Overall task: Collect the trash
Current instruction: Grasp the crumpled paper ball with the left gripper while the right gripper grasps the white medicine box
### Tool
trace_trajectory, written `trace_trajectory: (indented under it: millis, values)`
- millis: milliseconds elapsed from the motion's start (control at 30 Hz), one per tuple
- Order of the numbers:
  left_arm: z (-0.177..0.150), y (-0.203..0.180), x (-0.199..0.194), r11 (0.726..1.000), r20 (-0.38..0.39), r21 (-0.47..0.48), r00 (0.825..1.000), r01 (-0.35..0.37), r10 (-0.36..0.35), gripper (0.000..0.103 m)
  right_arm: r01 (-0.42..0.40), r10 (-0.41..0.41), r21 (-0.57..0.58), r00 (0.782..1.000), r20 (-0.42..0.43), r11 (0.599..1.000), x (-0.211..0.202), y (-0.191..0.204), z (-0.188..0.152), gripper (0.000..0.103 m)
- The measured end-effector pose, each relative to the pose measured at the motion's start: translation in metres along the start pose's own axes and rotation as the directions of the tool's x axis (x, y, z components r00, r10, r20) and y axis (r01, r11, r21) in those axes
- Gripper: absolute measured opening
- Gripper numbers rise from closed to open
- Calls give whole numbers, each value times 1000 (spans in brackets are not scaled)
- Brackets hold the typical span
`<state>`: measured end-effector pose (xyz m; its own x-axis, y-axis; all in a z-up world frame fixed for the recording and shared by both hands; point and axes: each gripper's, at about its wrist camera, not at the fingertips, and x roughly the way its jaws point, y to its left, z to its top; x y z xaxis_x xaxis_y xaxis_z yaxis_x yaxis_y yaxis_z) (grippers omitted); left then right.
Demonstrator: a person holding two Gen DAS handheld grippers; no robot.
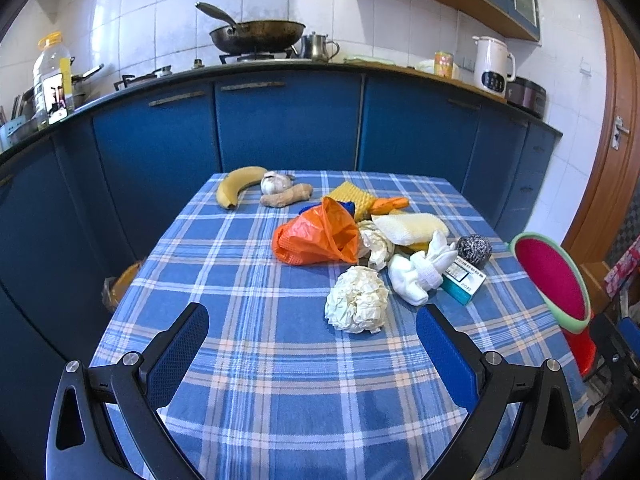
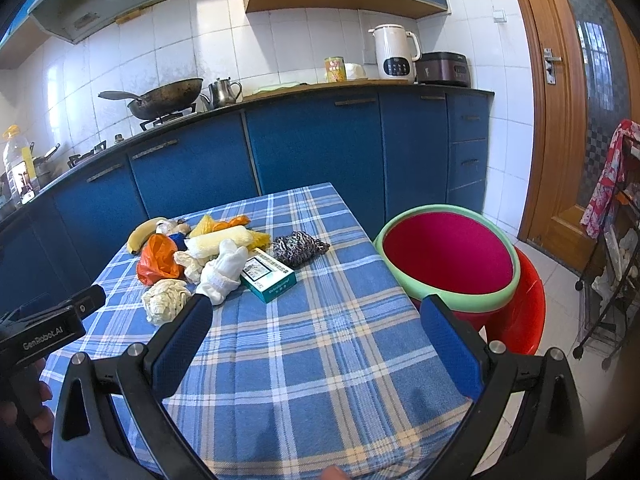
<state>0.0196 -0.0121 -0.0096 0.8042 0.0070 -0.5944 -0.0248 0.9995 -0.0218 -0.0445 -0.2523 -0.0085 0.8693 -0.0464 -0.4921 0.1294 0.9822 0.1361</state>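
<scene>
1. Only the left wrist view shows the garlic bulb [image 1: 275, 182] and ginger root [image 1: 286, 195] clearly, beside the banana [image 1: 238, 186] at the far edge. It also shows a lined bin [image 1: 120, 285] on the floor off the left edge.
2. Only the right wrist view shows the whole green-rimmed basin [image 2: 448, 255] with its magenta inside, sitting on a red stool [image 2: 524, 304] just off the right edge. The left gripper's body and the person's hand [image 2: 28, 408] holding it also appear there.
3. The tabletop [image 1: 280, 380] wears a blue plaid cloth. Behind it run blue cabinets, a dark counter with a wok [image 1: 256, 34], a metal teapot, a white kettle [image 1: 494, 65] and an oil bottle, and white wall tiles.
4. Trash lies clustered at the middle and right of the cloth: two crumpled paper balls, the nearer one [image 1: 357, 300] and a smaller one [image 1: 376, 244]; one orange plastic bag [image 1: 316, 236]; one teal carton [image 1: 463, 282]; one steel scourer [image 1: 474, 249]. Mixed in are a white glove [image 1: 420, 274], a pale cloth roll [image 1: 410, 228] and a yellow sponge [image 1: 354, 196].
5. The left gripper [image 1: 312, 340] hovers with fingers spread wide, empty. The right gripper [image 2: 316, 332] is likewise spread and empty.
</scene>
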Motion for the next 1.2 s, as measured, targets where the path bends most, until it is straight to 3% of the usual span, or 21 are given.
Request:
trace_trajectory:
  millis: [400, 633, 733, 1000, 1067, 1200]
  values:
    - [9, -30, 54, 996, -100, 94, 995, 1, 8, 103, 13, -11, 24, 998, -70, 1000, 35, -20, 6, 102]
    - [10, -39, 86, 992, -160, 128, 987, 14, 6, 97, 0, 3, 23, 993, -117, 1000, 56, -26, 8, 102]
    - [11, -37, 94, 994, -177, 111, 984, 25, -4, 83, -11, 13, 14, 990, -137, 1000, 64, -26, 10, 102]
    - [7, -31, 113, 991, -242, 82, 966, 108, -85, 64, -74, 58, -69, 976, -211, 995, 84, -7, 20, 102]
    - [5, -31, 117, 988, -259, 78, 960, 134, -109, 53, -91, 67, -97, 972, -224, 991, 88, 2, 22, 102]
    - [6, -27, 114, 981, -241, 79, 958, 176, -153, 47, -109, 72, -132, 963, -258, 985, 99, 16, 24, 102]
